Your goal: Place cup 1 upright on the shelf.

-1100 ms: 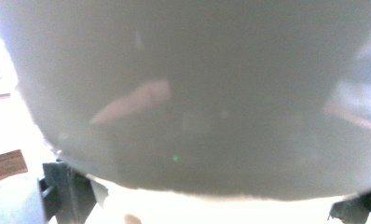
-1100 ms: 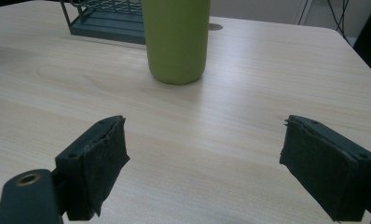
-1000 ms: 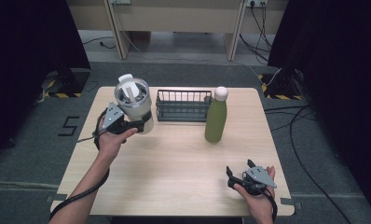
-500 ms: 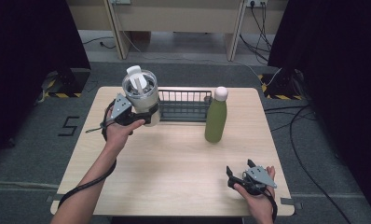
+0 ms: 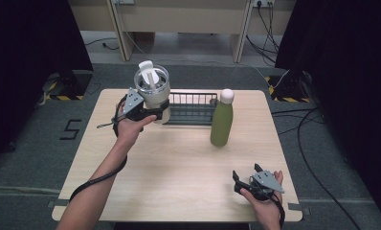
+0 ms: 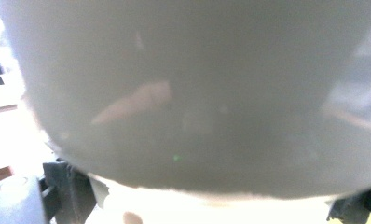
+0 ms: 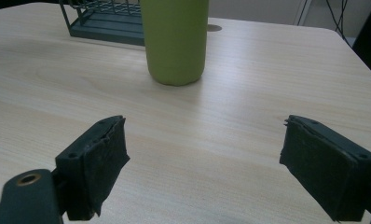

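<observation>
L hand-held gripper [image 5: 152, 115] is clamped on the base of a steel tumbler w/ clear lid and white handle [image 5: 151, 87], held above the tabletop [image 5: 179, 167] at the left end of the dark wire basket [image 5: 192, 108]. R hand-held gripper [image 5: 242, 184] rests near the front right corner, jaws wide w/ nothing between. Green bottle w/ white cap [image 5: 222, 118] stands upright just right of the basket
</observation>
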`<state>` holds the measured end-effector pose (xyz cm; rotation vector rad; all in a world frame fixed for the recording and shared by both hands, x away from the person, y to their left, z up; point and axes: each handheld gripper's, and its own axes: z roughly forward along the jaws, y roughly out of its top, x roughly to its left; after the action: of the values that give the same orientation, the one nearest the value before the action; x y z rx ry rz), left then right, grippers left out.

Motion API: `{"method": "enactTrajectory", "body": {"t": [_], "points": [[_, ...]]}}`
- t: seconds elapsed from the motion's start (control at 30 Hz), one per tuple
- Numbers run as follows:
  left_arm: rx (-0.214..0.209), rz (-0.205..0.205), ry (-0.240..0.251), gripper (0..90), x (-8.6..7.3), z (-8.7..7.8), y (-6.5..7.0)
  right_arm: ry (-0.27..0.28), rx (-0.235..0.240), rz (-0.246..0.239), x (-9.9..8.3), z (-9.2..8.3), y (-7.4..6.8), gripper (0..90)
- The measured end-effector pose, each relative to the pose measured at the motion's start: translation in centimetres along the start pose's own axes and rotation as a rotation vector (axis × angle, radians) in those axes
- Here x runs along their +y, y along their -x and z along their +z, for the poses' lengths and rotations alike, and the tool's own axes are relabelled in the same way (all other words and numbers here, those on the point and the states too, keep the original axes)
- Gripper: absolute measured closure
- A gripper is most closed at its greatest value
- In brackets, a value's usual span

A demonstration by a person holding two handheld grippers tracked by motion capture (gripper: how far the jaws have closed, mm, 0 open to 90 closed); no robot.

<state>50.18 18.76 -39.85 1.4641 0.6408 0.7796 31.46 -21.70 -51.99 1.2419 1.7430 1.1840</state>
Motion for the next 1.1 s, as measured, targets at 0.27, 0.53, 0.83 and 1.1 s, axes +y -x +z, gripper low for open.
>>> {"method": "enactTrajectory", "body": {"t": [0.27,0.53,0.83,1.1], "points": [[0.000,-0.002,0.007,9.8,0.5,1.8,0.0,0.001,-0.004,0.002,0.0,0.0,0.0,14.2],[0.005,-0.010,0.009,9.8,0.9,3.6,-0.2,0.004,-0.004,0.004,0.0,-0.1,0.1,14.2],[0.025,-0.012,0.001,9.8,1.0,5.7,-0.6,0.004,-0.009,0.004,0.0,-0.1,0.3,14.2],[0.043,-0.024,-0.011,9.8,0.9,7.6,-0.8,0.002,-0.002,0.011,-0.1,-0.1,0.2,14.2]]}}
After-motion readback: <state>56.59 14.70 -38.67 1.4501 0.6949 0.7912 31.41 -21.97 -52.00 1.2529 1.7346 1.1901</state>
